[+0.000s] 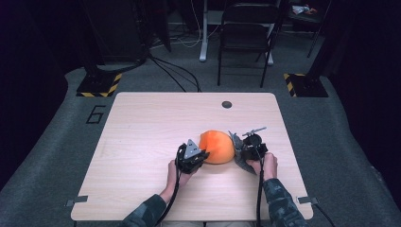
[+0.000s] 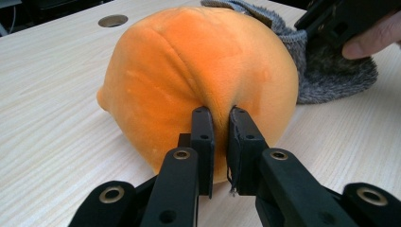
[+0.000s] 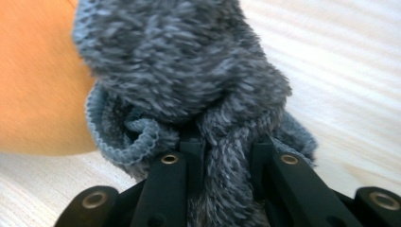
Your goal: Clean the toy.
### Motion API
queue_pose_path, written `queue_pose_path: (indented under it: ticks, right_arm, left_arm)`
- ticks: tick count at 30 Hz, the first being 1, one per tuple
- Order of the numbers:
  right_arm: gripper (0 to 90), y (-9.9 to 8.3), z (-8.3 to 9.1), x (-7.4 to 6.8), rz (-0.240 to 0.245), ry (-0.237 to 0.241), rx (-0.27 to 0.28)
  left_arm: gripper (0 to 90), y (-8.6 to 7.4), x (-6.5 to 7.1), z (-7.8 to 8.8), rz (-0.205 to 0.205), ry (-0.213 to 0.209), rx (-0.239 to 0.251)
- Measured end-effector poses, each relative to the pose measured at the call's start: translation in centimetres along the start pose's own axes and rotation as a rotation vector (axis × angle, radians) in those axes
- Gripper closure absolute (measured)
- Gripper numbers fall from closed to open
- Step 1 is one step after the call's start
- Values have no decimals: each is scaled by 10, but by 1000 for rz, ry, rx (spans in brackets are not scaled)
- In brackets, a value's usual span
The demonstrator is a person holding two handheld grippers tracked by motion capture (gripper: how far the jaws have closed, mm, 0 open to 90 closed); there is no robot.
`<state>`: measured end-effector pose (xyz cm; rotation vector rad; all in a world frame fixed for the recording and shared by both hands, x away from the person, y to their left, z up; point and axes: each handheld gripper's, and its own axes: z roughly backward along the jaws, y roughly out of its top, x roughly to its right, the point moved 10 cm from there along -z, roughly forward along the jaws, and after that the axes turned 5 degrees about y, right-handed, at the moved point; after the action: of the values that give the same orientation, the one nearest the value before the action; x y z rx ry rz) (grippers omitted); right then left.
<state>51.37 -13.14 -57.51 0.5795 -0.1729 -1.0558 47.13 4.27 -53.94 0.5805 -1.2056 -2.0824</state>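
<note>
While the round orange plush cushion (image 1: 216, 146) lies on the pale wooden table (image 1: 142, 142), a little right of its middle, a gripper works on either side of it. The left gripper (image 2: 221, 142) sits against the cushion's left flank, its jaws clenched on a pinched fold of the orange fabric. The right gripper (image 3: 226, 156) is at the cushion's right side, jaws grasping a bunch of fuzzy grey knitted cloth (image 3: 189, 71) that presses against the cushion and spills onto the table beside it. Beyond the cushion, near the table's far edge, is a small round cable hole (image 1: 227, 104). Farther off behind the table stands a dark folding chair (image 1: 246, 38), well apart from the cushion.
</note>
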Motion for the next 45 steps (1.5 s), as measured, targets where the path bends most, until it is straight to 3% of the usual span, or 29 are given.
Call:
queue_pose_path:
  ticks: [2,5,7,10,12,14,16,20,23,26,31,34,41,45]
  right_arm:
    - [747,0,0,2,-16,23,5]
    - [750,5,14,7,2,-25,0]
    - [750,17,30,4,7,-28,54]
    - [749,35,51,-14,45,11,131]
    - [750,43,57,-31,94,29,150]
    - [750,44,52,-46,133,55,125]
    - [752,39,38,-51,165,29,87]
    - [753,36,32,-45,123,50,95]
    - [752,36,31,-42,118,48,99]
    - [752,36,31,-43,125,45,94]
    - [751,40,37,-44,133,34,98]
    - [750,46,45,-47,146,7,119]
    - [748,64,66,-76,194,36,202]
    - [745,72,67,-93,203,33,251]
  left_arm:
    - [819,0,-1,0,9,-1,5]
    - [818,0,-3,0,9,6,5]
    - [817,-1,-5,1,21,4,5]
    - [811,-1,-5,2,32,2,9]
    - [801,-1,-6,1,44,4,19]
    - [769,-1,-7,2,48,5,25]
    - [678,-1,-9,4,50,20,23]
    - [474,-4,-11,6,61,50,11]
    - [434,-8,-14,0,68,74,-4]
    - [461,-10,-11,-5,62,89,3]
    - [677,-9,-10,-5,34,96,17]
    - [729,-6,-9,-4,24,110,34]
    - [780,4,3,2,-8,73,62]
    - [785,5,8,2,-36,71,61]
